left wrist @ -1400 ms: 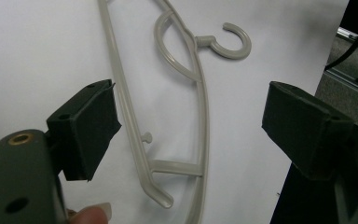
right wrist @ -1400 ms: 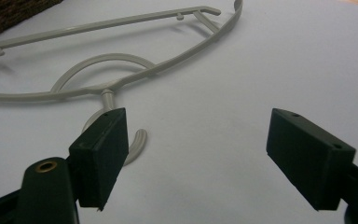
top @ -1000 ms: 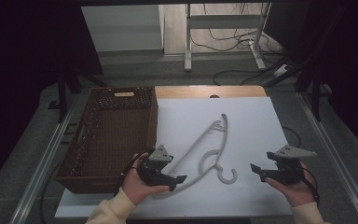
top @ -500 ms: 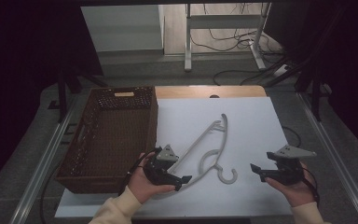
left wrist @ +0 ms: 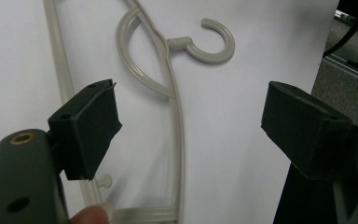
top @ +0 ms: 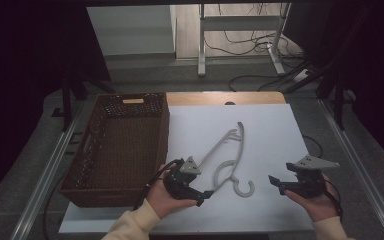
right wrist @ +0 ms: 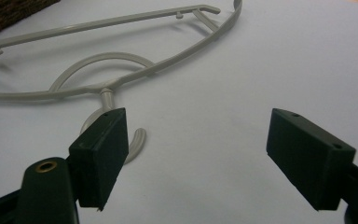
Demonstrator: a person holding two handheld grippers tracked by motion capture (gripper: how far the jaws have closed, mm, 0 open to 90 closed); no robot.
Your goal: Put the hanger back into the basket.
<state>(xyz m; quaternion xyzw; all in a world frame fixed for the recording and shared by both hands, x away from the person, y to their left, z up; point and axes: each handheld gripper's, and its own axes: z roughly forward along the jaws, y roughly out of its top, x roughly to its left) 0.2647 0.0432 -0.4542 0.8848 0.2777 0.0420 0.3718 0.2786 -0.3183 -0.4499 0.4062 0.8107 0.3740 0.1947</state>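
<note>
flat on white sheet, pale grey plastic hanger (top: 228, 160); both grippers agape, empty

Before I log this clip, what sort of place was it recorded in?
Probably a lab or workshop recording station, not a home: a white work table with metal rails along its sides, loose cables on the bare floor behind, and a staged hanger and wicker basket.

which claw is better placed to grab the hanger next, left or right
Probably the left. The left claw is open right at the hanger, whose bar runs up between its jaws in the left gripper view. The right claw, also open, sits off to the side, apart from the hook.
</note>
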